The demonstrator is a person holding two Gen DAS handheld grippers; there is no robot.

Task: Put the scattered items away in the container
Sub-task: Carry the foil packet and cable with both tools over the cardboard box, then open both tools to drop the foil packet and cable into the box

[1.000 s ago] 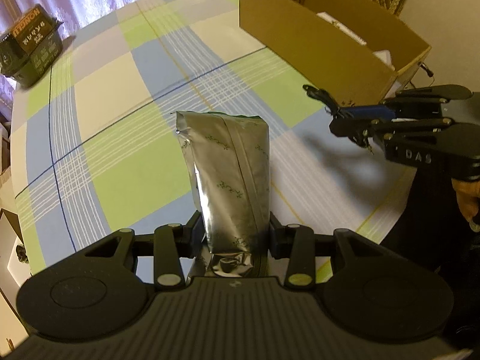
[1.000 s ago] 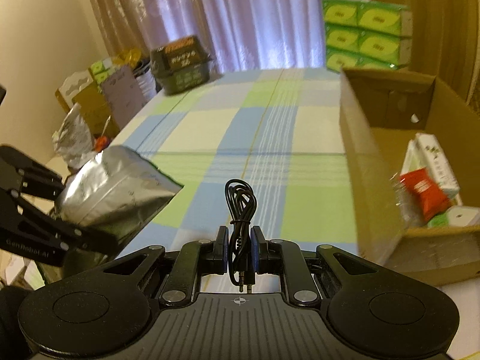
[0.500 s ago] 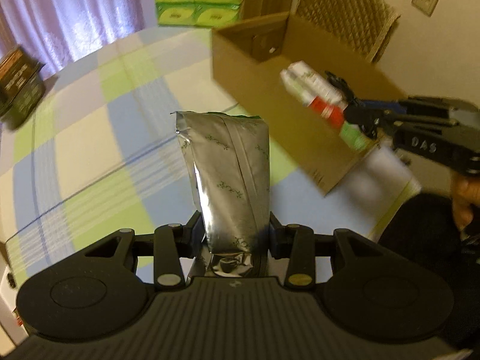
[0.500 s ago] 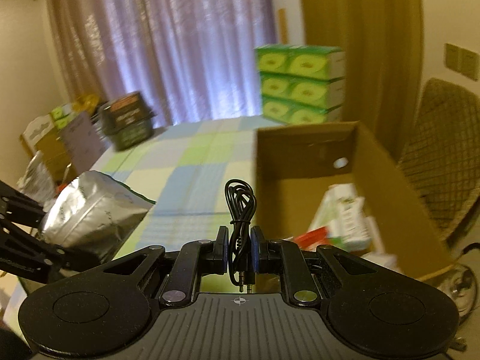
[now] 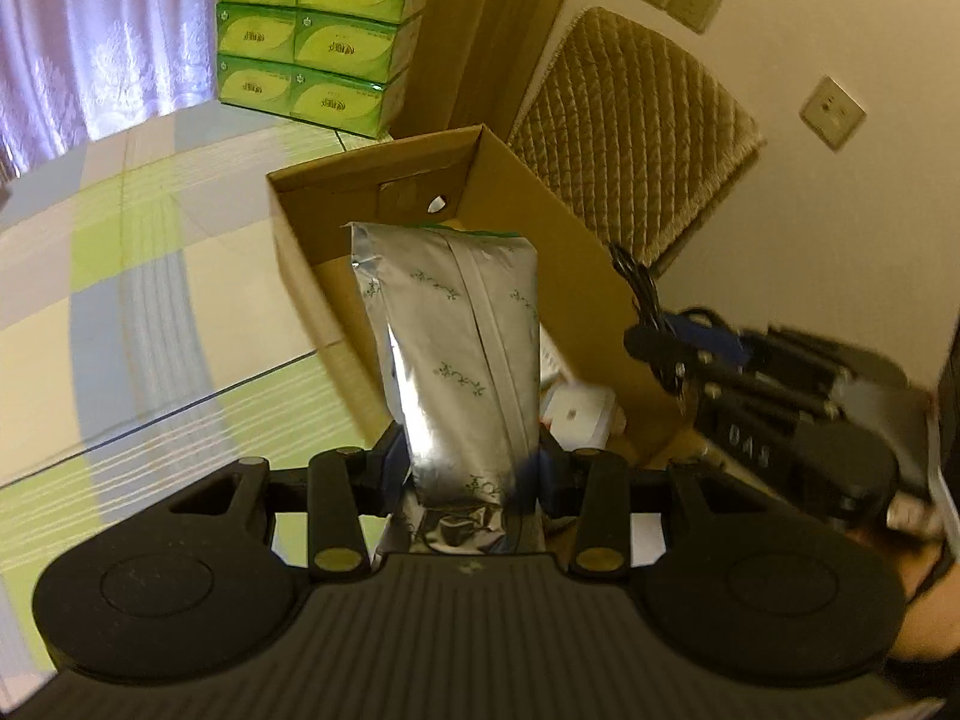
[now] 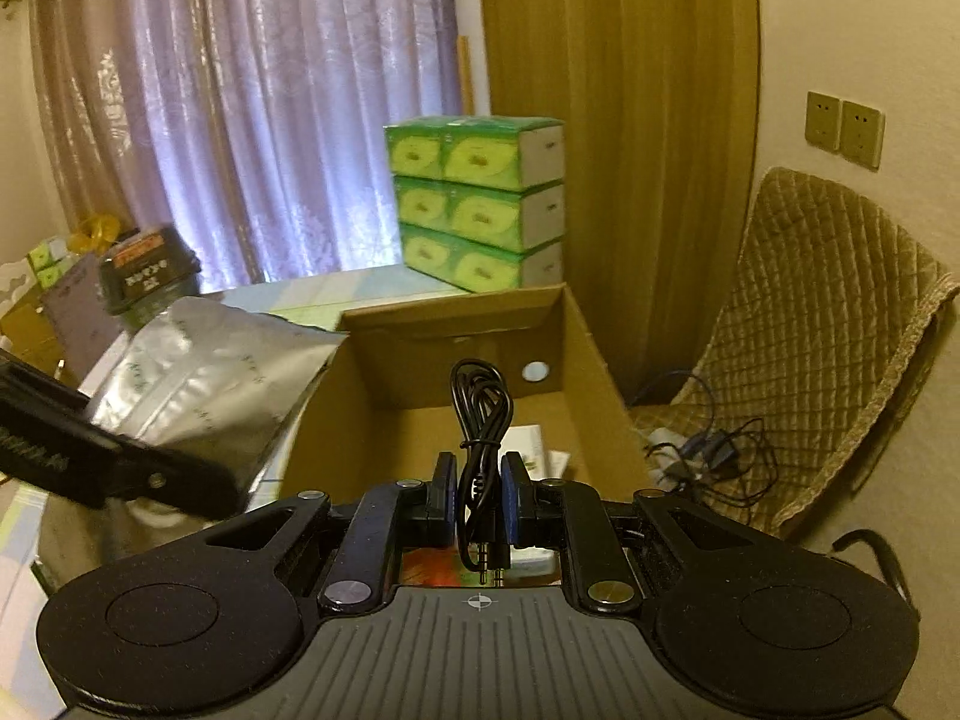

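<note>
The left gripper (image 5: 474, 468) is pinching a crinkled silver foil pouch (image 5: 456, 348) with green sprigs above the open cardboard box (image 5: 360, 180), while the right gripper (image 6: 478, 495) is clamping a coiled black cable (image 6: 480, 414) over it.

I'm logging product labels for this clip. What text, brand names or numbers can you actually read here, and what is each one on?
"DAS": white letters, seen upside down, on the right gripper.
Silver pouch: only a leafy pattern, no words readable.
Green tissue packs: oval logos too blurred to read.
Dark crate: orange label and white characters, too blurred.
Left gripper: white lettering, blurred.
Cardboard box: no print visible.
</note>
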